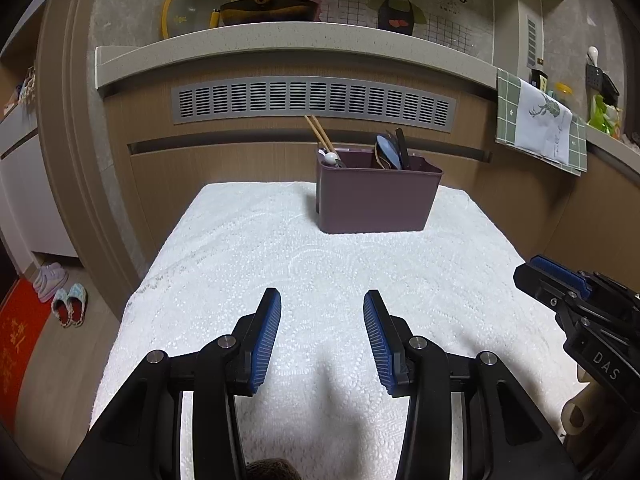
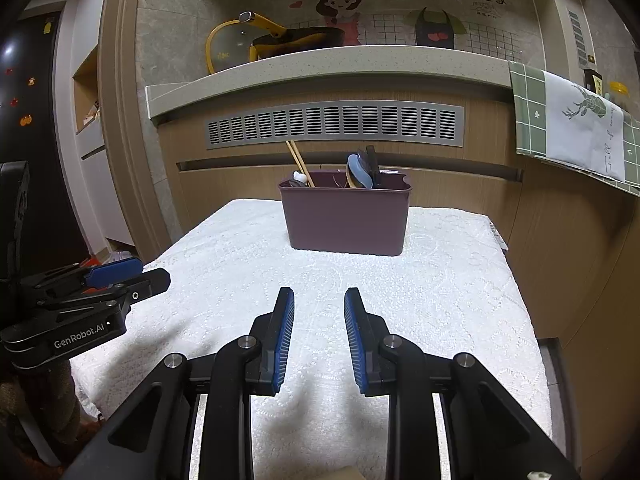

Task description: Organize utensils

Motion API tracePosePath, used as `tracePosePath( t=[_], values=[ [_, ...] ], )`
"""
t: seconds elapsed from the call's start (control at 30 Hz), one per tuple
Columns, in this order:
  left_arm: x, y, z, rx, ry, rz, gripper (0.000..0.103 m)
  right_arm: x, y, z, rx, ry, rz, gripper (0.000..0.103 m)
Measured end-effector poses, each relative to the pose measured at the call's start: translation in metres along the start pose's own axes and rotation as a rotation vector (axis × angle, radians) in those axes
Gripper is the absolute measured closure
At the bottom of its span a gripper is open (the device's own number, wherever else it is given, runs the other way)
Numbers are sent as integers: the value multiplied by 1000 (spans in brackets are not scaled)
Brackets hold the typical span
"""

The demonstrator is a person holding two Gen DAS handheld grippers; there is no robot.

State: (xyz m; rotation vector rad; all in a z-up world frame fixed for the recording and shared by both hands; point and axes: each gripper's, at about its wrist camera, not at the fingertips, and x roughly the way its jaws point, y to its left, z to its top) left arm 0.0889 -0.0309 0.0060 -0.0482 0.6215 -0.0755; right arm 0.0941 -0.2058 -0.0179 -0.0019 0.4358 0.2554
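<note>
Fingers [image 1: 267, 336] apart on left gripper [image 1: 322, 300] & right gripper [image 2: 319, 298], both empty; one holder [image 2: 346, 220] at table's [image 2: 460, 300] far edge w/ two chopsticks [image 2: 298, 160].

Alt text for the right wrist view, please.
The right gripper, jaws open and empty, hovers over a white tablecloth facing a purple utensil holder with chopsticks and spoons inside. The left gripper shows at left.

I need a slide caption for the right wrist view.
Open right claw facing a purple caddy holding chopsticks and spoons.
</note>
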Motion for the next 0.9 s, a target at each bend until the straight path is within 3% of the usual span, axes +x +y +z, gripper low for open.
tracePosePath(
  t=[0.9],
  values=[
    [-1, 2, 2, 3, -16, 3, 59, 4, -4, 6, 1, -5, -37, 77]
  ],
)
